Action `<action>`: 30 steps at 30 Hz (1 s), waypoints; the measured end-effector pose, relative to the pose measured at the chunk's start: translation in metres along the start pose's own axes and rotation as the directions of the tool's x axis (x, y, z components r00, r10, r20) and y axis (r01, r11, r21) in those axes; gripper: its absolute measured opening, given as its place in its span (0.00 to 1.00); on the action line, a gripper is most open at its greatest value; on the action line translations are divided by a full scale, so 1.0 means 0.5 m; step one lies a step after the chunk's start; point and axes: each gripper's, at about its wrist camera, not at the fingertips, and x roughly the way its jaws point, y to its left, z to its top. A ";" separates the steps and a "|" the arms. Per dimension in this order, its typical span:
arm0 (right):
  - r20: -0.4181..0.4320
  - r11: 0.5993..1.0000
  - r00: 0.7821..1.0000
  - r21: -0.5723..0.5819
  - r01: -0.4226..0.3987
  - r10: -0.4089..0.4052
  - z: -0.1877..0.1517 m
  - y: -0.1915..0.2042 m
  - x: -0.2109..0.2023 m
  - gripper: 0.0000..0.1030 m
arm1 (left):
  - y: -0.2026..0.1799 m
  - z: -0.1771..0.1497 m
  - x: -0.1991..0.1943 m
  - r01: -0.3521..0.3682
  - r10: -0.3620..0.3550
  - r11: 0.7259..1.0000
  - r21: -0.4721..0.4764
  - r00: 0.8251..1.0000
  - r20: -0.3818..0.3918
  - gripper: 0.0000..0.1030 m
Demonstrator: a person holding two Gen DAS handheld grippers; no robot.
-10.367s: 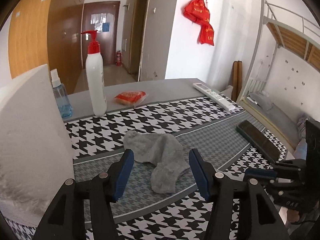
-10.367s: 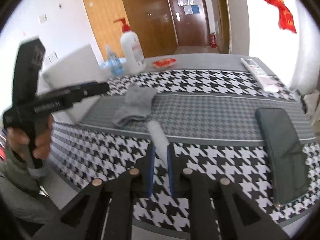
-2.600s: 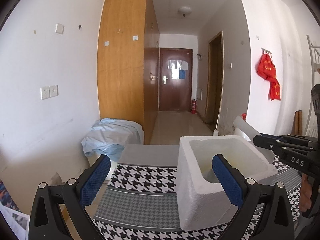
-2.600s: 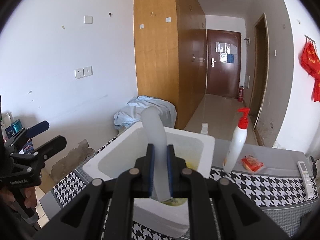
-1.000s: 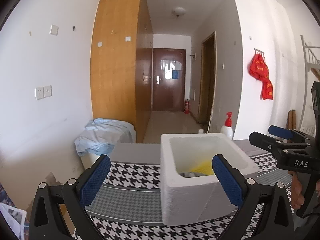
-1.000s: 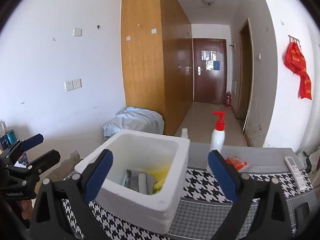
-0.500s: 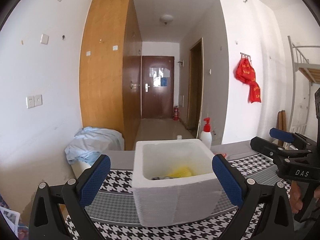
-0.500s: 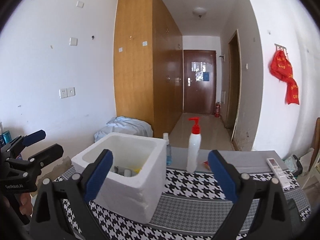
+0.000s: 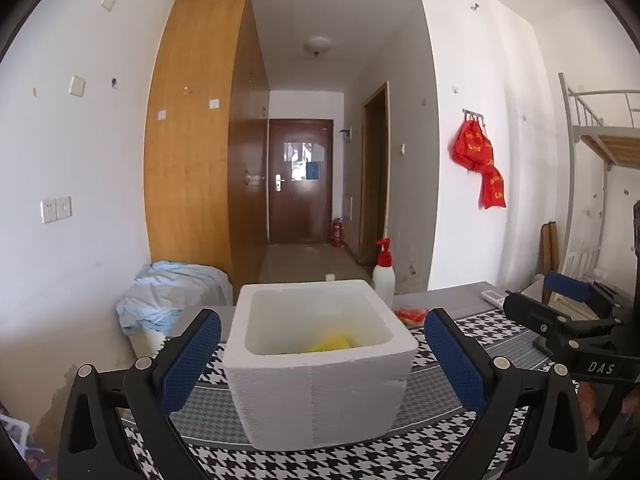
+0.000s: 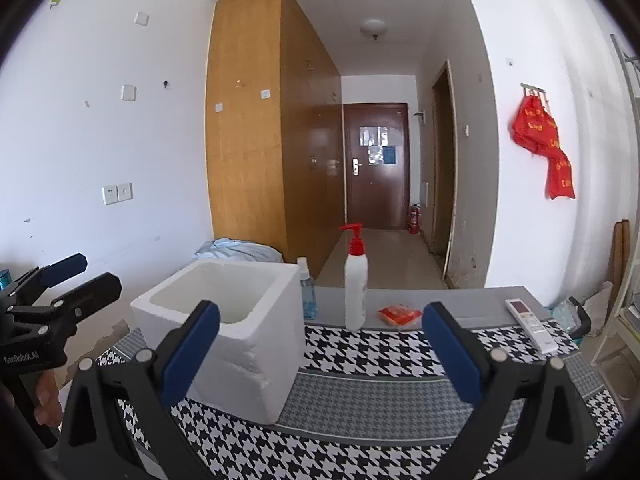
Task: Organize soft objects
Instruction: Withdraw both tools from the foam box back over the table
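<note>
A white foam box (image 9: 320,364) stands on the houndstooth tablecloth (image 9: 360,460), directly ahead of my left gripper (image 9: 322,360), which is open and empty. A yellow soft item (image 9: 330,343) shows inside the box; the rest of its contents are hidden by the front wall. In the right wrist view the same foam box (image 10: 232,332) sits to the left, and my right gripper (image 10: 320,356) is open and empty, held back from the table. Each gripper appears at the edge of the other's view: the right gripper (image 9: 568,316) and the left gripper (image 10: 64,280).
Behind the box stand a white pump bottle (image 10: 356,288) with a red top and a small blue spray bottle (image 10: 307,292). An orange packet (image 10: 400,315) and a white remote (image 10: 530,322) lie at the table's far side. A blue cloth bundle (image 9: 168,292) lies by the wall.
Both grippers have pulled back and away from the foam box, which now looks smaller and lower. The roll the right gripper held 2.6 s ago was let go into the box.
</note>
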 end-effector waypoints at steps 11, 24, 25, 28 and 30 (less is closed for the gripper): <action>0.023 0.999 0.999 0.010 0.041 -0.042 -0.029 -0.022 -0.036 0.99 | -0.014 -0.009 -0.013 0.011 -0.011 1.000 0.008 1.000 0.026 0.99; 0.020 1.000 1.000 -0.017 0.003 -0.003 -0.067 -0.028 -0.044 0.99 | -0.032 -0.033 -0.022 0.029 -0.030 0.999 0.019 0.999 0.023 0.99; 0.018 1.000 1.000 -0.015 0.002 -0.002 -0.070 -0.029 -0.045 0.99 | -0.033 -0.033 -0.024 0.034 -0.034 0.999 0.018 0.999 0.027 0.99; 0.013 1.000 1.000 -0.004 -0.005 0.005 -0.076 -0.033 -0.047 0.99 | -0.033 -0.041 -0.026 0.038 -0.039 0.999 0.013 0.999 0.024 0.99; 0.010 1.000 1.000 -0.004 -0.005 0.005 -0.080 -0.033 -0.049 0.99 | -0.038 -0.046 -0.025 0.037 -0.037 0.999 0.016 0.999 0.017 0.99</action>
